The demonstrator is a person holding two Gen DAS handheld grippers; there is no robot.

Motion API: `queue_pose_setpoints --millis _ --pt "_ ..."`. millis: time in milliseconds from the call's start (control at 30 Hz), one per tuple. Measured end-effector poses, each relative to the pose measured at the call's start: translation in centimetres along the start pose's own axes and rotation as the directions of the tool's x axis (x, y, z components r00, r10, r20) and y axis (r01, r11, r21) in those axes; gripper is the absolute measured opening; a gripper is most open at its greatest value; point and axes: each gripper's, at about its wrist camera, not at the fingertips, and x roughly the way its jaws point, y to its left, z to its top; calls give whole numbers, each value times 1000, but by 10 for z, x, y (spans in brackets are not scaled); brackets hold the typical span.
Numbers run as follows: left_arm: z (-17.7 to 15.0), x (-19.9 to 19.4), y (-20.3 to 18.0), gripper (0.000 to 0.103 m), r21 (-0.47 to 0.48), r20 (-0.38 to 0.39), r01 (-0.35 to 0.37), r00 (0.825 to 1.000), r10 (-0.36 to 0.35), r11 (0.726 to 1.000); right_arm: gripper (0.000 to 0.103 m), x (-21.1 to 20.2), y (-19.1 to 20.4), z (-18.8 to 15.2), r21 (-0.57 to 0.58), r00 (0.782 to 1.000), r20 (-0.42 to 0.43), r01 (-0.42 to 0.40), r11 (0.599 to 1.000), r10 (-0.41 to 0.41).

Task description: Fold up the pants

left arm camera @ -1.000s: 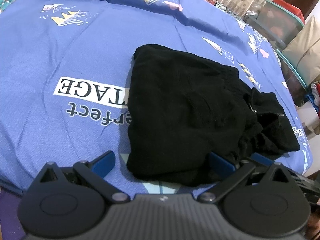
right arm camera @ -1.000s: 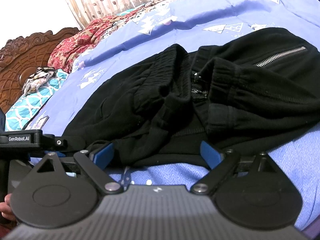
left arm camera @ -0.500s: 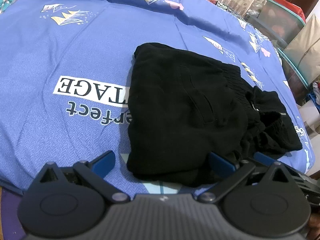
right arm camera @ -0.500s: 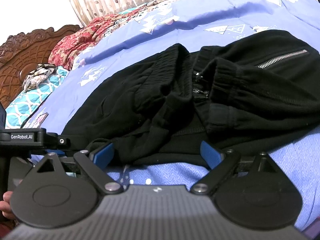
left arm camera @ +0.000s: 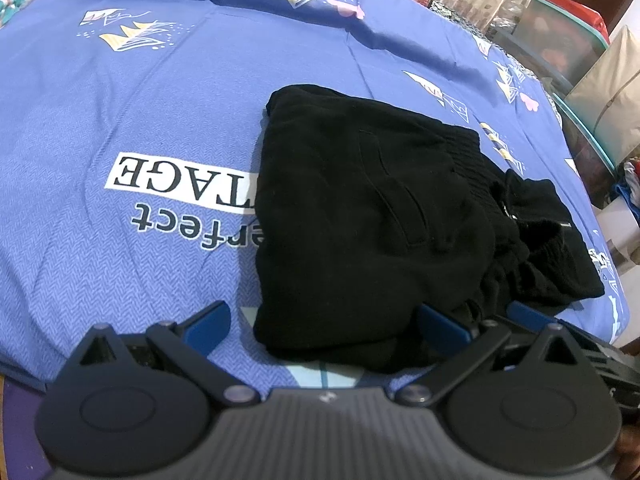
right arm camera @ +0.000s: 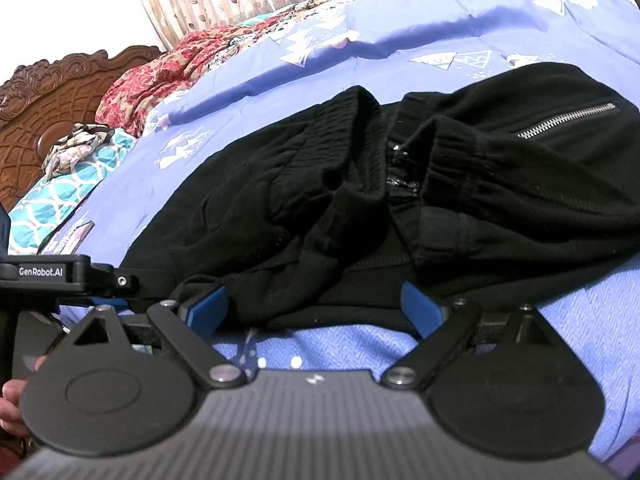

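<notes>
The black pants [left arm camera: 368,216] lie folded into a compact bundle on the blue bedsheet [left arm camera: 120,128]. In the right wrist view the pants [right arm camera: 400,184] show an elastic waistband and a silver zipper [right arm camera: 568,120]. My left gripper [left arm camera: 324,324] is open, its blue fingers [left arm camera: 208,324] at the near edge of the bundle. My right gripper [right arm camera: 316,308] is open, its blue fingers [right arm camera: 416,304] at the pants' near hem, holding nothing. The left gripper's body [right arm camera: 44,276] shows at the left of the right wrist view.
The sheet carries printed lettering [left arm camera: 180,184] left of the pants. A carved wooden headboard [right arm camera: 52,92] and red and teal bedding [right arm camera: 160,72] lie at the far end. Storage boxes [left arm camera: 560,40] stand beyond the bed's right edge [left arm camera: 612,320].
Both grippers have stayed open and nearly still; the view of the pants has shifted only slightly.
</notes>
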Motion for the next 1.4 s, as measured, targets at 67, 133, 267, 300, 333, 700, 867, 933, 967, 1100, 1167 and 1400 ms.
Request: queue_pose_setpoints --millis 67,133,267,300,333,700,867,933,967,1100,1167,1400 --pt "0 0 0 103 -1 0 0 1000 0 1000 95 0 0 0 0 1000 0 0 1000 0" --pt "0 0 0 103 -2 0 0 1000 0 1000 95 0 0 0 1 1000 0 0 1000 0" --pt "0 0 0 103 -1 0 -1 1000 1 1000 95 0 1 0 1 1000 0 1 1000 -1" --pt "0 0 -1 103 0 0 -1 1000 1 1000 95 0 1 0 1 1000 0 1 1000 -1" --pt "0 0 -1 103 1 0 -1 1000 1 1000 95 0 1 0 1 1000 0 1 1000 -1" --pt "0 -1 -1 103 15 -5 -10 1000 10 1000 95 0 -2 -1 -1 1000 0 -4 1000 4" --pt "1 -4 1 103 17 -2 -12 1000 12 1000 94 -6 -6 3 15 1000 8 -14 1000 14" --pt "3 -10 1 99 18 11 -17 1000 17 1000 93 -13 -10 8 32 999 24 -44 999 43" --pt "4 -14 1 96 26 26 -21 999 20 999 93 -18 -11 10 37 998 34 -54 998 53" --pt "14 -43 -3 96 66 134 -30 991 21 997 93 -37 -15 19 50 994 69 -92 995 88" --pt "22 -57 -4 96 70 177 -20 984 8 997 93 -46 -18 22 58 991 90 -100 993 94" --pt "53 -62 -27 93 125 233 26 971 -55 992 93 -74 -34 37 83 975 217 -54 995 35"
